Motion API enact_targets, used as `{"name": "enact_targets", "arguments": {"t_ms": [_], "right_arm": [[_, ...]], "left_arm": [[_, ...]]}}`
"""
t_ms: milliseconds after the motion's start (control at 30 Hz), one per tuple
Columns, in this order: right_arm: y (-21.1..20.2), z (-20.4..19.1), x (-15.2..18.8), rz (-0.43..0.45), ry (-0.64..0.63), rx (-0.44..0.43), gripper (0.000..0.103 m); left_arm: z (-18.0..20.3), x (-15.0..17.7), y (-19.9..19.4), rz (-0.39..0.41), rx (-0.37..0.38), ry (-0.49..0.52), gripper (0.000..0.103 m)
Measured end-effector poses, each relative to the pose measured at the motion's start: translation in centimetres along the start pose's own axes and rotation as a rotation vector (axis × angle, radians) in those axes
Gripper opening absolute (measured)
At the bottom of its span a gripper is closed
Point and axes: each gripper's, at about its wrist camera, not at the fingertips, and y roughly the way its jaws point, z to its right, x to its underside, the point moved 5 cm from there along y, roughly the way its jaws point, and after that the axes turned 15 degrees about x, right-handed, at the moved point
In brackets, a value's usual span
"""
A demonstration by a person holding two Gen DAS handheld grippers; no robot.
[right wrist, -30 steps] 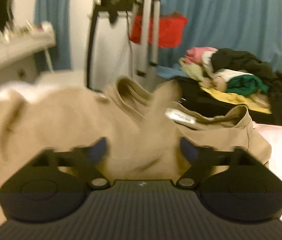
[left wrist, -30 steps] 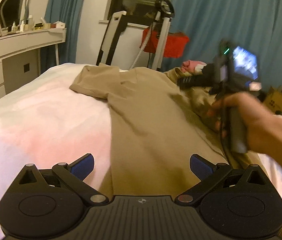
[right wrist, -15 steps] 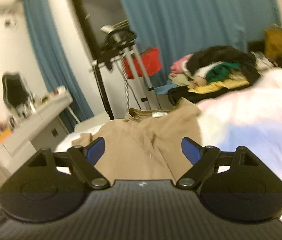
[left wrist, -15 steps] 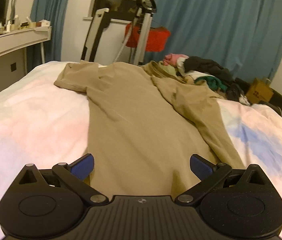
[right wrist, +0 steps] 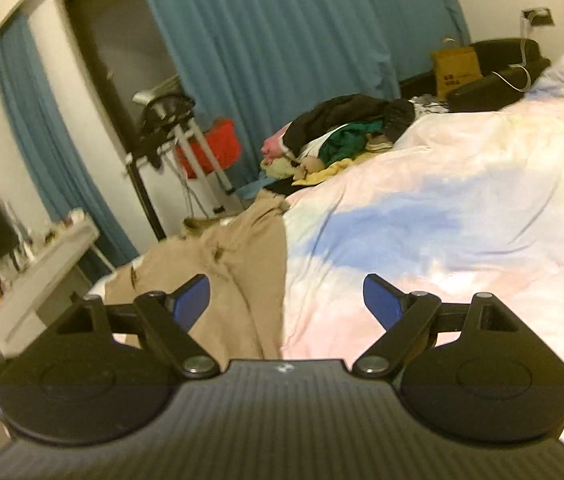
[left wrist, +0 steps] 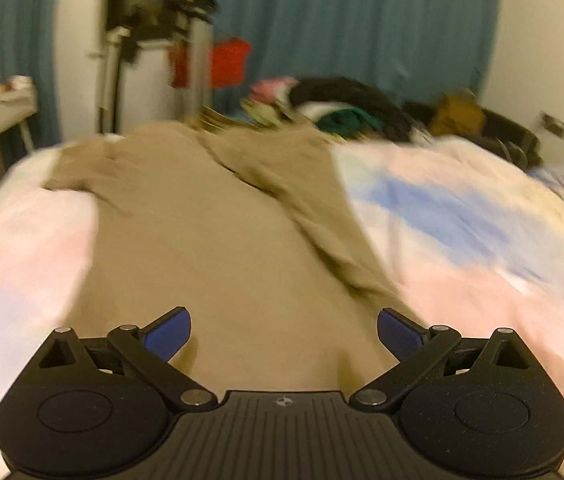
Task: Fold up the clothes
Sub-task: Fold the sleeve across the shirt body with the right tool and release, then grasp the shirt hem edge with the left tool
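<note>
While the tan garment (left wrist: 210, 240) lies spread lengthwise on the pastel duvet (left wrist: 462, 240), your left gripper (left wrist: 284, 330) hovers over its near end with both blue pads wide apart and nothing between them. This left wrist view is blurred, but you can make out one side of the cloth already laid over the middle as a long ridge running from far left to near right. The other sleeve juts out at the far left. To fold well, I judge you should lower onto an edge, not the flat middle, and pinch only the layers you mean to carry.

From the right wrist view, your right gripper (right wrist: 284, 300) is also spread open and empty, held above the bed where the garment's right edge (right wrist: 278, 280) meets the bare duvet. The cloth sits to the left of centre here. A heap of other clothes (right wrist: 338, 136) waits at the far end, well apart. Bring this gripper left to the garment before closing, and move both hands together so the fold stays straight.
</note>
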Motion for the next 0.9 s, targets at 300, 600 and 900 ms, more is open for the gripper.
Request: {"name": "enact_targets", "arguments": {"t_ms": [300, 600, 900], "right_arm": [[1.3, 5.6, -0.5, -0.047, 0.16, 0.021, 0.085], [2.2, 6.4, -0.4, -0.072, 0.191, -0.019, 0.085], [3.4, 5.6, 0.4, -0.122, 0.162, -0.024, 0.085]], "left_arm": [[10.1, 4.2, 2.4, -0.17, 0.177, 0.096, 0.081], [13.2, 9.0, 4.8, -0.225, 0.123, 0.313, 0.062], [12.1, 8.8, 4.0, -0.15, 0.167, 0.291, 0.01]]}}
